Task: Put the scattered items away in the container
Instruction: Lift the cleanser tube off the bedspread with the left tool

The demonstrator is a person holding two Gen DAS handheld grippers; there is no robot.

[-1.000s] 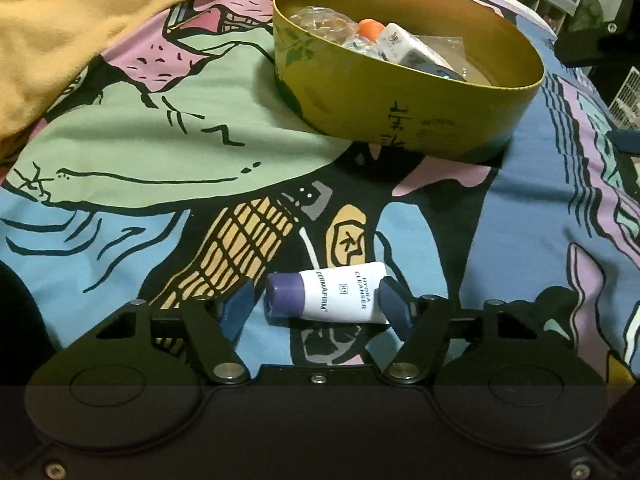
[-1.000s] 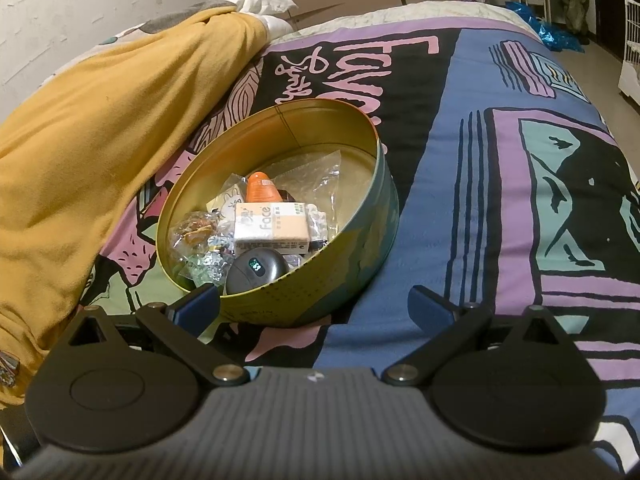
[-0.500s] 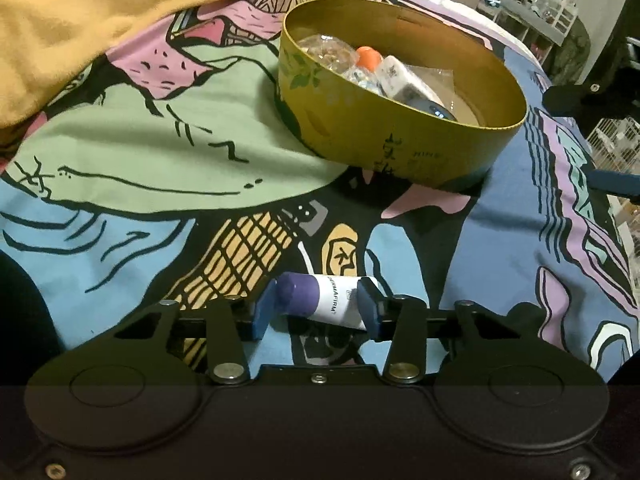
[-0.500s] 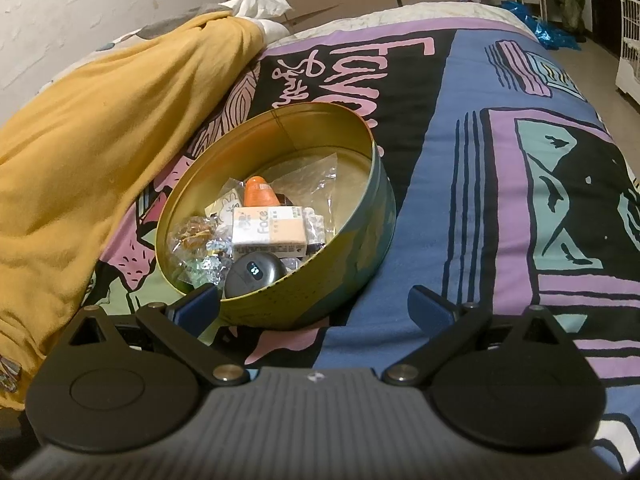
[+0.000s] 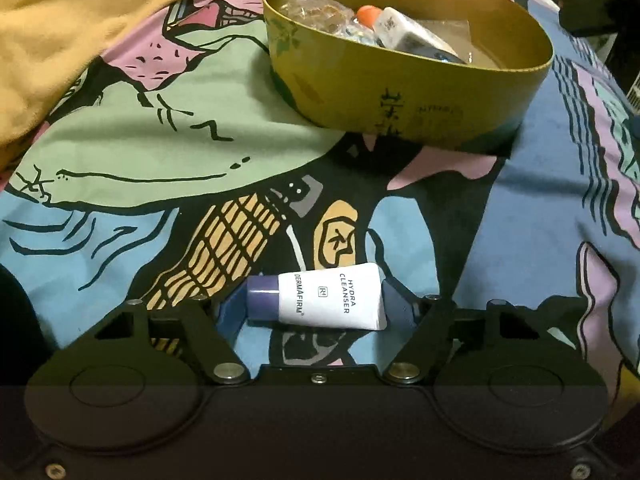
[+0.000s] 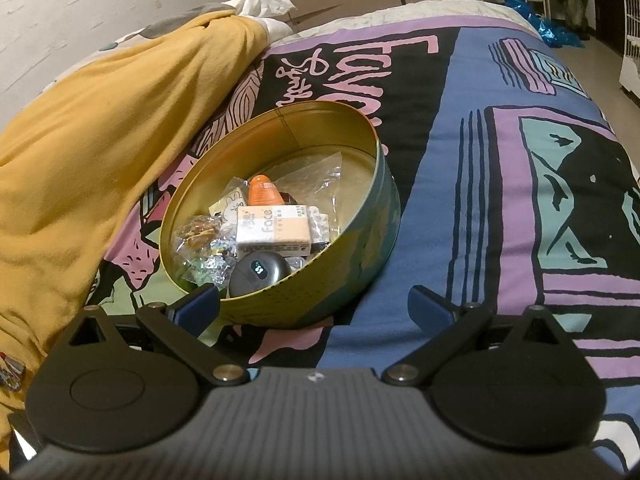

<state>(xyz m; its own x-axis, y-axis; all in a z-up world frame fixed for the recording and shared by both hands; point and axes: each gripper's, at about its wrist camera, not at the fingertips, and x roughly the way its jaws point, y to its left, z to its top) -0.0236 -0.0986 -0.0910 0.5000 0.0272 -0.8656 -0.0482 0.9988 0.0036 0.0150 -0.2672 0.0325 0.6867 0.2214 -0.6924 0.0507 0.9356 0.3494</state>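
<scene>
Left wrist: one tube, one tin

The small white tube with a purple cap, lying on its side on the bedspread, is showing "HYDRA CLEANSER" and "DERMAFIRM" with a small boxed mark between them, the lines running sideways in the left wrist view. Inside the round tin, a peach and white box is showing the word "Face". The bedspread is carrying big pink lettering beyond the tin, partly hidden and reading roughly "Favo".
</scene>
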